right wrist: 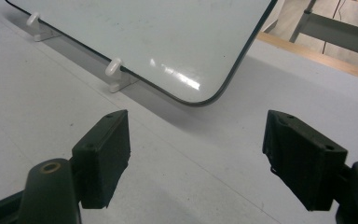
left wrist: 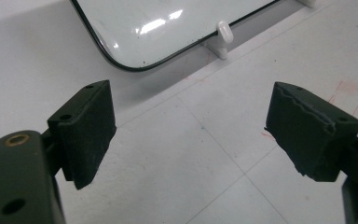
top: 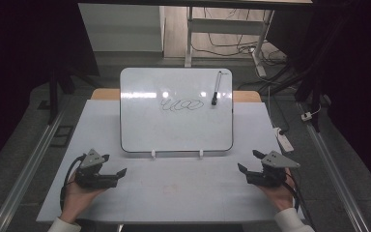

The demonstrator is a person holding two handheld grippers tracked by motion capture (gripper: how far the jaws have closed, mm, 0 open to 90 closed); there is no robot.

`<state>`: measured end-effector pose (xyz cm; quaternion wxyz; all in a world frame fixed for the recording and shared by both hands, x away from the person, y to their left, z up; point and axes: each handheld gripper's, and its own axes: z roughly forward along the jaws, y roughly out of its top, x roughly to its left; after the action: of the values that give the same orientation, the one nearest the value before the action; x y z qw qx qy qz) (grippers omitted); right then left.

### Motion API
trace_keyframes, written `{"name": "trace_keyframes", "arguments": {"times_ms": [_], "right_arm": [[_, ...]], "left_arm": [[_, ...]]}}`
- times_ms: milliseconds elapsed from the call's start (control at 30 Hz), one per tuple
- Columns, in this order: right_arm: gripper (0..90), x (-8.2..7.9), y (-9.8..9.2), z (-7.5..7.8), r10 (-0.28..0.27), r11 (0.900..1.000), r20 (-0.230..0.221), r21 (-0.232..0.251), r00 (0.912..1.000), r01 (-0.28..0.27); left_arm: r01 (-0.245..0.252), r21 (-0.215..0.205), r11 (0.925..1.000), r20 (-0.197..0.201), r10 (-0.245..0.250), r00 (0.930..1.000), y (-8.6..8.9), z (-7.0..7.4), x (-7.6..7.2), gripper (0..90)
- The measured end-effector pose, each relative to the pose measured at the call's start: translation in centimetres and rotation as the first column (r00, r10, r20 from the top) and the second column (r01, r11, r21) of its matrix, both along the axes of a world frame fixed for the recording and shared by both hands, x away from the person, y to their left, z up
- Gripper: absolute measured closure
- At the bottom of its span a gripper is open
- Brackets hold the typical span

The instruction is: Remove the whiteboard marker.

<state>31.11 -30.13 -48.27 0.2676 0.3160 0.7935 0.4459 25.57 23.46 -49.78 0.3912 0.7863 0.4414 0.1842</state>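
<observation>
From the high view, a whiteboard (top: 176, 110) stands propped at a slant toward the far edge of the table (top: 174, 193), resting on two small white clips (top: 153, 153) along its lower rim. A black scribble (top: 181, 104) runs across the board's upper middle, and a black marker (top: 216, 88) clings to the board near its upper right corner, cap end down. Neither the scribble nor the marker appears in the gripper views.

The left gripper (top: 114, 166) sits near the table's near left corner, held in the left hand (top: 79, 195), and the right gripper (top: 249, 162) sits near the near right corner in the right hand (top: 278, 193). Both lie well apart from the board and from the marker.

The left gripper view looks along the left gripper (left wrist: 191, 130), whose jaws stand spread wide with nothing but bare table between them; ahead lies the rounded lower left corner of the whiteboard (left wrist: 168, 28) and one clip (left wrist: 223, 35), detail too small to read from above. Faint red marks on the table surface also show here.

The right gripper view shows the right gripper (right wrist: 196, 154) likewise spread and empty, facing the board's lower right corner (right wrist: 168, 42), two clips (right wrist: 114, 70), and the table's wooden far edge (right wrist: 307, 51).
</observation>
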Motion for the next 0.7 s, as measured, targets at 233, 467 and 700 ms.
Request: {"name": "trace_keyframes", "arguments": {"times_ms": [233,467,700], "right_arm": [[23.4,0.1,0.3,-0.1,0.002,1.0,-0.012,0.009,0.9999,-0.002],[24.7,0.0,0.8,0.3,0.005,1.0,-0.008,0.016,1.0,-0.005],[26.5,0.7,1.6,1.9,-0.005,0.999,-0.002,0.033,1.0,0.005]], "left_arm": [[-0.01,-0.021,0.9997,0.005,0.01,0.9999,0.3,-0.1,-0.1,16.1],[0.0,-0.017,0.9999,0.015,0.001,0.9999,0.2,-0.1,0.5,16.1],[0.007,0.0,1.0,0.002,-0.007,1.0,0.2,-0.4,1.0,16.2]]}}
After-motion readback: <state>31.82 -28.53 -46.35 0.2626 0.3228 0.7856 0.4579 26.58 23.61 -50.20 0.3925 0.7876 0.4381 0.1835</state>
